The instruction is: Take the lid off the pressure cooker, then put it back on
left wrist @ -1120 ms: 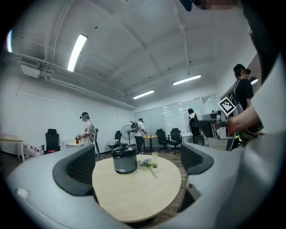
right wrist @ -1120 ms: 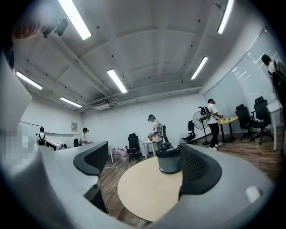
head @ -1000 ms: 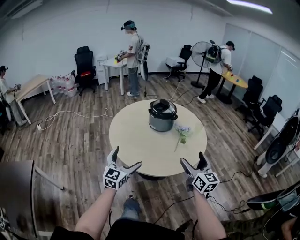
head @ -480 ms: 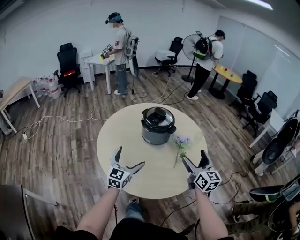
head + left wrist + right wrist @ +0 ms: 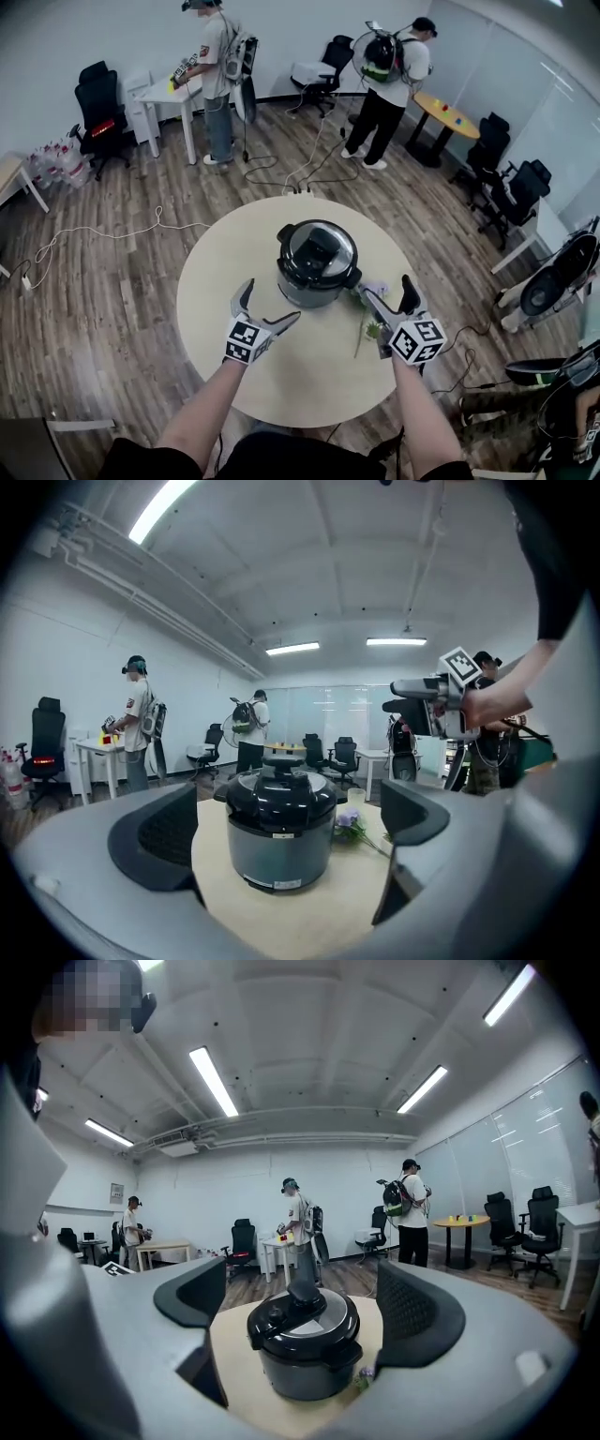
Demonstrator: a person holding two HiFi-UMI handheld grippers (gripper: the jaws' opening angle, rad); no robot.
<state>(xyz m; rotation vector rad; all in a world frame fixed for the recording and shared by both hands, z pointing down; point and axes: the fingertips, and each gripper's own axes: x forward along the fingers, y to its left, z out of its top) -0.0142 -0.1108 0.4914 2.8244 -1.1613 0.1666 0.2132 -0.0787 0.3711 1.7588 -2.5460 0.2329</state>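
A grey pressure cooker (image 5: 316,264) with a black lid (image 5: 318,251) on it stands on the round beige table (image 5: 216,309). My left gripper (image 5: 267,305) hovers open over the table, just left of and nearer than the cooker. My right gripper (image 5: 388,294) is open too, to the cooker's right. Through the left gripper view the cooker (image 5: 279,832) appears between the jaws, some way off, lid (image 5: 280,798) in place. The right gripper view looks down on the cooker (image 5: 306,1347) and its lid knob (image 5: 302,1293). Neither gripper touches it.
A sprig of pale purple flowers (image 5: 368,319) lies on the table right of the cooker, under my right gripper. Cables (image 5: 122,228) trail over the wood floor. Two people (image 5: 214,66) (image 5: 382,70) work at the far side. Office chairs (image 5: 499,192) and a fan (image 5: 556,286) stand to the right.
I have come closer to the table. Both grippers have moved forward over it and now flank the cooker's near side; both stayed open.
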